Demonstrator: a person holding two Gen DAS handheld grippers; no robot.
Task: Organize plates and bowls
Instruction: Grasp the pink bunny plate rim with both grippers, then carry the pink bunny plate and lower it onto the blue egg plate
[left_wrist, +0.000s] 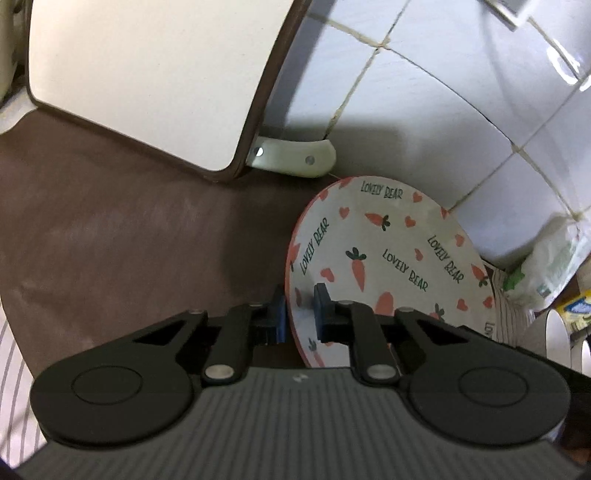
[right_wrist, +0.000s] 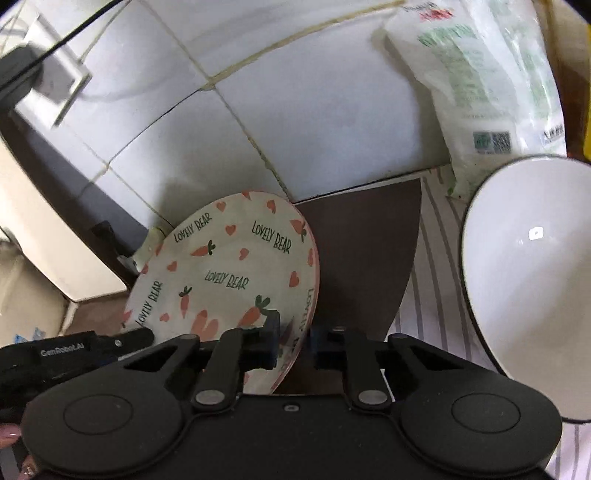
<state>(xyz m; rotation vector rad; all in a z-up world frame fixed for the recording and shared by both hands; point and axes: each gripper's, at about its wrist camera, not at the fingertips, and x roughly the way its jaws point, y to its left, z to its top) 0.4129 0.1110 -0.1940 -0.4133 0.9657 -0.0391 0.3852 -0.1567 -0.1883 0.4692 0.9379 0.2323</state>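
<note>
A round plate (left_wrist: 388, 266) with carrots, hearts and "LOVELY BEAR" lettering sits over a brown mat (left_wrist: 129, 240), close to the tiled wall. My left gripper (left_wrist: 300, 317) is shut on its left rim, one blue pad on top and one beneath. In the right wrist view the same plate (right_wrist: 229, 277) has my right gripper (right_wrist: 294, 343) shut on its right rim. The left gripper's body (right_wrist: 74, 350) shows at the plate's far side. Whether the plate still rests on the mat I cannot tell. A white bowl (right_wrist: 528, 288) with a dark rim stands to the right.
A white panel with a brown edge (left_wrist: 147, 74) and its bracket (left_wrist: 291, 158) stand at the left against the wall. A plastic bag (right_wrist: 476, 81) leans on the wall behind the bowl. A striped cloth (right_wrist: 436, 258) lies under the mat (right_wrist: 362, 258). A wall socket (right_wrist: 55, 85) is upper left.
</note>
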